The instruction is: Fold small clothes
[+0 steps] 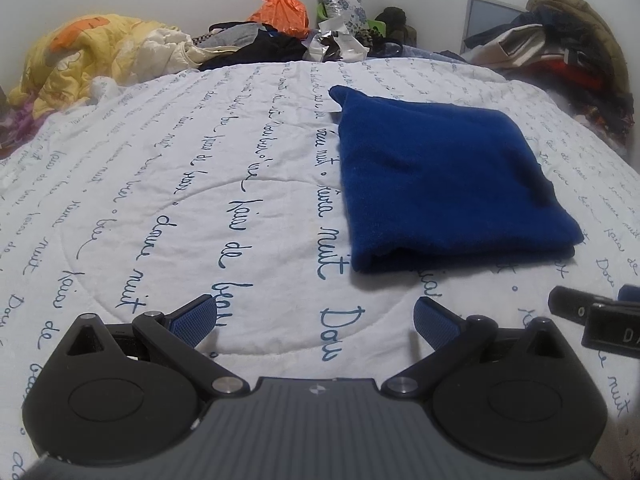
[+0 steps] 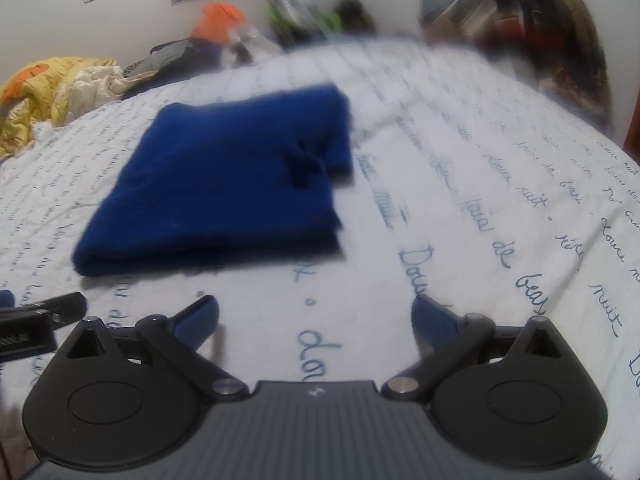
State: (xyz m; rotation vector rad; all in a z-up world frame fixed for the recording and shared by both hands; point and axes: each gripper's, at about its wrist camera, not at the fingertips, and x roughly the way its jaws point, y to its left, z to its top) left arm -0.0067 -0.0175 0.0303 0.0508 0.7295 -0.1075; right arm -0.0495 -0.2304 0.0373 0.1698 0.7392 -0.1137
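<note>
One blue cloth [image 1: 448,184] lies on the white bedspread [image 1: 200,200], already doubled into a thick, roughly square packet with the folded edge facing me. I judge this piece nearly or fully done. A small dark pucker shows on its top layer, and one far corner pokes out past the rest, so it could take a little tidying.

My left gripper [image 1: 316,316] hangs low over the bedspread, near the cloth's front left corner, fingers spread wide and holding nothing. My right gripper [image 2: 316,316] is just in front of the cloth's near right corner, also spread wide and empty; that view is smeared, so fine detail is lost.

Whether another fold is wanted I cannot say. The heap of clothes [image 1: 256,46] at the far edge looks unfolded, so more work likely remains.
</note>
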